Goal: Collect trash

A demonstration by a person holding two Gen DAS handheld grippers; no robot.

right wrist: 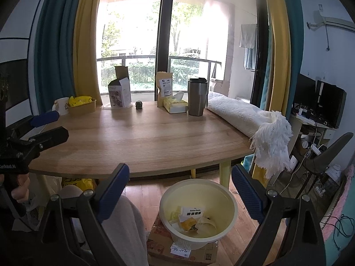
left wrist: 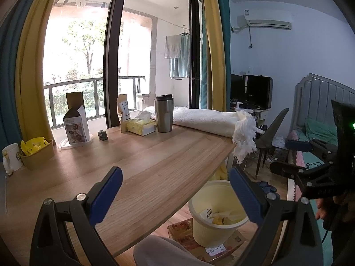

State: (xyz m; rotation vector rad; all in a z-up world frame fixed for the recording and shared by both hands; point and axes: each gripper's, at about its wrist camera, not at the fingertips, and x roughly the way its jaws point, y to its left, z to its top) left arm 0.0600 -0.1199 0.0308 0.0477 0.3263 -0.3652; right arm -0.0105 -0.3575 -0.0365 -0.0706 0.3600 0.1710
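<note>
A pale yellow trash bin (right wrist: 230, 212) stands on a cardboard box (right wrist: 159, 246) on the floor in front of the wooden table (right wrist: 142, 137). Paper scraps and wrappers (right wrist: 193, 218) lie inside it. My right gripper (right wrist: 179, 190) is open and empty, held just above the bin. My left gripper (left wrist: 175, 190) is open and empty over the table's front right edge, with the bin (left wrist: 199, 228) below and between its fingers. The left gripper also shows at the left of the right wrist view (right wrist: 47, 124). The right gripper shows at the right of the left wrist view (left wrist: 292, 155).
At the table's back stand a steel tumbler (right wrist: 196, 96), tissue box (right wrist: 175, 105), paper pouch (right wrist: 164, 88), open carton (right wrist: 118, 94), small figurine (right wrist: 139, 105), yellow basket (right wrist: 83, 106) and mug (right wrist: 61, 106). A white fringed blanket (right wrist: 250, 119) hangs off the right edge. A chair (right wrist: 326, 155) stands right.
</note>
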